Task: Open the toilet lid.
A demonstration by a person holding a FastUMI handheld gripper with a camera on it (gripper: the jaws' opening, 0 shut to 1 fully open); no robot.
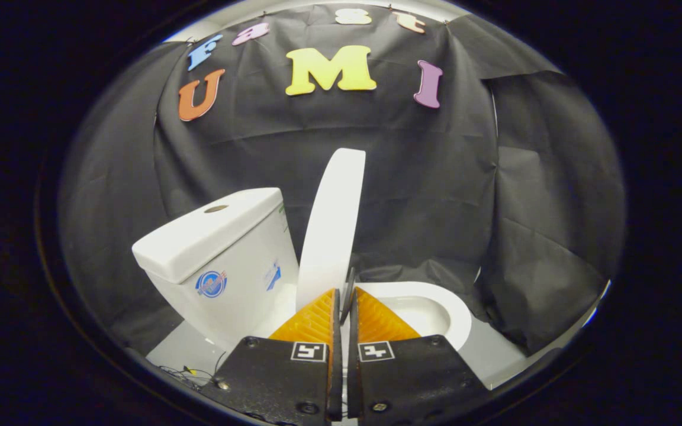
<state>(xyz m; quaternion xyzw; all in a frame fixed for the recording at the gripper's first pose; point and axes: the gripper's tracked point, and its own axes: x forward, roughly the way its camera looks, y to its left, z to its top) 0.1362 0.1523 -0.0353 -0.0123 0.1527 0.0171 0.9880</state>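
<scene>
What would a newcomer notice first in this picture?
The white toilet lid stands raised nearly upright, just ahead of the gripper, whose orange fingers are closed almost together near its lower edge. Beside the lid stands the white tank, and on the lid's other side the open bowl rim shows.

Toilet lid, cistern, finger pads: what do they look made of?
Toilet lid: looks like matte white plastic, thin and evenly curved. Cistern: probably glazed ceramic, going by its glossy white sheen. Finger pads of the gripper: orange, ribbed, likely rubber or soft plastic; they stand nearly closed by the raised lid's edge.
</scene>
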